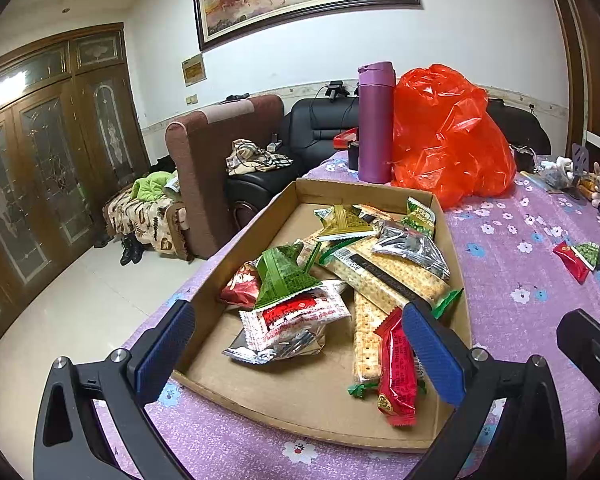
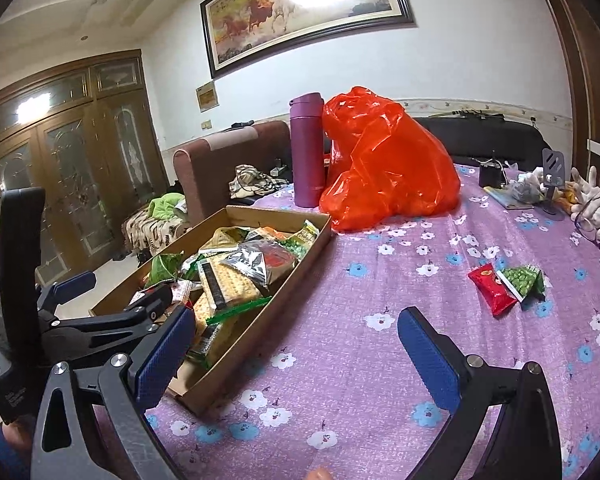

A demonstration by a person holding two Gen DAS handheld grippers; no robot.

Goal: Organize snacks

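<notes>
A shallow cardboard box [image 1: 236, 240] on the purple flowered tablecloth holds several snack packets: cracker sleeves, green triangular packs, silver packs and red ones. My left gripper [image 1: 300, 346] hangs open over the box's near end, nothing between its fingers. A red packet [image 1: 396, 368] lies in the box beside its right finger. In the right wrist view the left gripper [image 2: 116, 292] is over the box [image 2: 260, 340]. My right gripper [image 2: 300, 354] stands open above bare cloth right of the box. A red packet [image 2: 492, 288] and a green packet [image 2: 524, 280] lie loose on the cloth further right.
A purple flask [image 2: 306, 152] and a bulging orange-red plastic bag [image 2: 384, 160] stand behind the box. White gloves [image 2: 596, 204], glasses and a phone stand clutter the far right. The table's left edge drops to the floor, with sofas beyond.
</notes>
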